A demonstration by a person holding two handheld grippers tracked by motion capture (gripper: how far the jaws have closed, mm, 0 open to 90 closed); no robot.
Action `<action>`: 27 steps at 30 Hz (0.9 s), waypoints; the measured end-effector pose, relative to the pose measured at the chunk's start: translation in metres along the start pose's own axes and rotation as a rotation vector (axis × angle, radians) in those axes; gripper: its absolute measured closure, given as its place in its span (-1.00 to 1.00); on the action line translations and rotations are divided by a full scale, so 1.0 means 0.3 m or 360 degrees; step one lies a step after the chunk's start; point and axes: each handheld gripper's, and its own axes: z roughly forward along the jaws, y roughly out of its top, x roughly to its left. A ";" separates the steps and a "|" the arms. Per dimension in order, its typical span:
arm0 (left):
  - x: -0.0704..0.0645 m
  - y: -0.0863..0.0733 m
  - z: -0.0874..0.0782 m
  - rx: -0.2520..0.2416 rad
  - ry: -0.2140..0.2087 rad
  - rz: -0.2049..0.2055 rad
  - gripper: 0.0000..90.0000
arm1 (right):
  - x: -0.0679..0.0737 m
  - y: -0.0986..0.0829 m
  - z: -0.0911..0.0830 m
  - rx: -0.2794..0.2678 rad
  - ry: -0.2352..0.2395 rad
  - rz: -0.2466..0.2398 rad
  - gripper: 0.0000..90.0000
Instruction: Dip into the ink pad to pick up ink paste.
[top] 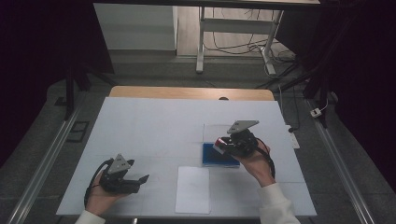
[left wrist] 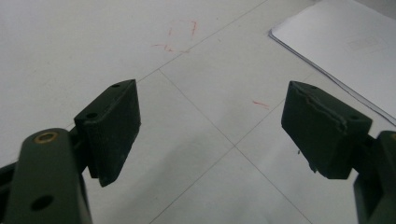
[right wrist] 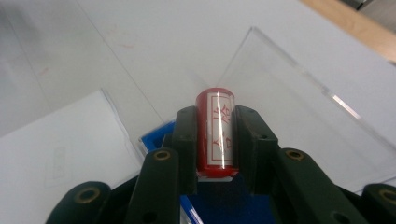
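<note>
White table [top: 154, 121]; right gripper [right wrist: 215, 140] hides the red stamp's [right wrist: 215, 133] sides.

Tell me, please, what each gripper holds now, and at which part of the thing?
The right gripper is shut on a red stamp, clamped across its cylindrical sides, above the blue ink pad. The left gripper is open and holds nothing.

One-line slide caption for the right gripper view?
Right gripper clamps a red stamp above the blue ink pad, beside white paper.
</note>
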 end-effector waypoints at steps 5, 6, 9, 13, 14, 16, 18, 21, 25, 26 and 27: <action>0.000 -0.001 -0.001 0.0000 0.0001 0.0004 -0.56 | 0.014 0.017 -0.032 -0.0050 -0.0004 -0.0035 0.55; 0.000 -0.001 -0.001 0.0001 0.0000 0.0004 -0.56 | 0.014 0.017 -0.033 -0.0052 0.0004 -0.0030 0.55; 0.002 -0.001 -0.002 -0.0001 -0.0001 0.0004 -0.56 | 0.014 0.016 -0.024 -0.0032 0.0002 -0.0035 0.55; 0.002 -0.001 -0.003 0.0000 0.0000 0.0006 -0.56 | 0.013 0.008 -0.001 0.0014 0.0010 -0.0033 0.55; 0.001 -0.001 -0.003 0.0000 0.0001 0.0006 -0.56 | 0.012 0.006 0.006 0.0032 0.0009 -0.0038 0.55; 0.001 -0.001 -0.003 0.0001 0.0000 0.0008 -0.56 | 0.014 0.002 0.017 0.0055 0.0005 -0.0030 0.55; 0.001 -0.001 -0.003 0.0003 -0.0001 0.0010 -0.56 | 0.010 -0.001 0.026 0.0072 -0.0004 -0.0050 0.55; 0.001 -0.002 -0.003 0.0004 -0.0002 0.0013 -0.56 | 0.008 -0.009 0.041 0.0087 -0.0011 -0.0031 0.55; 0.003 -0.002 -0.003 0.0005 -0.0001 0.0012 -0.56 | -0.003 -0.021 0.063 0.0133 -0.0036 -0.0030 0.55; 0.003 -0.002 -0.003 0.0005 0.0003 0.0012 -0.56 | -0.004 -0.024 0.067 0.0145 -0.0037 -0.0021 0.55; 0.003 -0.003 -0.003 0.0005 0.0003 0.0012 -0.56 | -0.006 -0.027 0.072 0.0157 -0.0045 -0.0029 0.55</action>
